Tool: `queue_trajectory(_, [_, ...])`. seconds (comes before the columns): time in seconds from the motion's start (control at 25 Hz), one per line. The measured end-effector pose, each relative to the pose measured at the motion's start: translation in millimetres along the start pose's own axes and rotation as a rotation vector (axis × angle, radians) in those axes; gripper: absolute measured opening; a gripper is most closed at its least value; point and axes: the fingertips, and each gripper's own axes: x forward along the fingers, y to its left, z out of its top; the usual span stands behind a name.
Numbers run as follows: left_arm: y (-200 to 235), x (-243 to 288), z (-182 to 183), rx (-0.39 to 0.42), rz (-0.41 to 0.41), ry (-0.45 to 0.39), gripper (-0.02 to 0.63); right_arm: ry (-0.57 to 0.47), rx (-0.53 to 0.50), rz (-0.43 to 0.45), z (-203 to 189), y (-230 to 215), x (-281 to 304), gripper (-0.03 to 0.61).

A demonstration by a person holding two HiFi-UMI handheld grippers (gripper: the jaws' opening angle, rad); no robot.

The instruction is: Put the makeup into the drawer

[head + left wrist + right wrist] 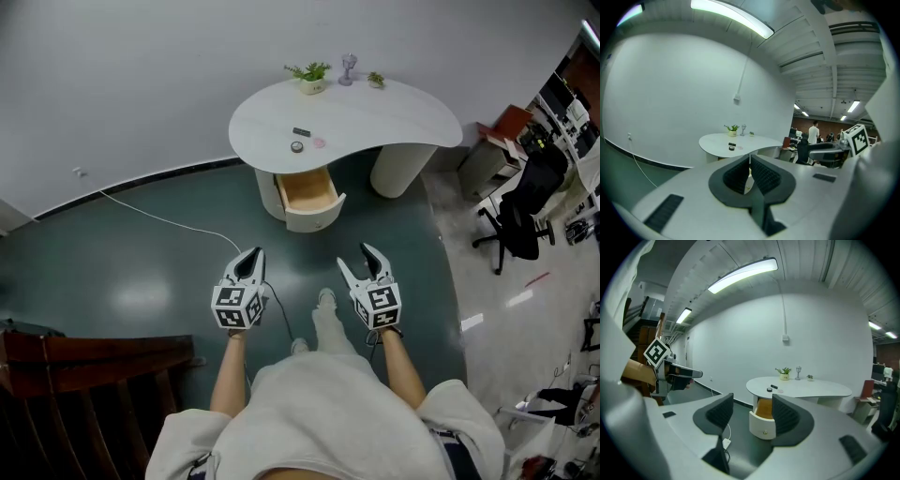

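From where you stand the makeup [297, 146] is too small to name: a black bar, a dark round piece and a pink disc lie close together on the white table [403, 117], over the drawer [306, 192], which stands pulled out. Your left claw [254, 254] has its pads pressed together on nothing and your right claw [356, 258] is spread wide and empty — both in the air, well short of the table. The floor [141, 281] is dark green with a white cable [159, 218] across it, the wall [141, 75] plain white, and a black office chair [525, 211] stands off to your right.
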Motion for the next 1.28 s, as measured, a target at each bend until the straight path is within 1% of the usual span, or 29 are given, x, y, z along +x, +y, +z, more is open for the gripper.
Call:
queue_trajectory(0.08, [11.3,18.5,-2.2,0.004,-0.005,0.005,0.017,0.003,0.004,-0.005,-5.9,-7.6,19.5,0.239])
queue_trajectory(0.32, [23.5,75.7,11.7,0.029,-0.010,0.006,0.017,-0.017,0.021,0.000,-5.1,-43.3,68.4,0.239])
queue_trajectory(0.56, [32.4,144.4,34.8,0.047,0.003,0.028,0.017,-0.034,0.029,0.026,8.3,-89.9,125.5,0.241])
queue_trajectory(0.76, [48.0,211.9,63.4,0.055,0.026,0.041,0.017,-0.033,0.035,0.061,22.0,-137.0,185.1,0.241])
queue_trajectory(1.04, [76.8,289.2,95.2,0.036,0.092,0.057,0.017,-0.025,0.041,0.125,44.0,-193.6,267.1,0.241])
queue_trajectory(1.28, [100.7,329.6,107.9,0.014,0.154,0.061,0.017,-0.004,0.023,0.190,50.9,-219.3,321.2,0.241])
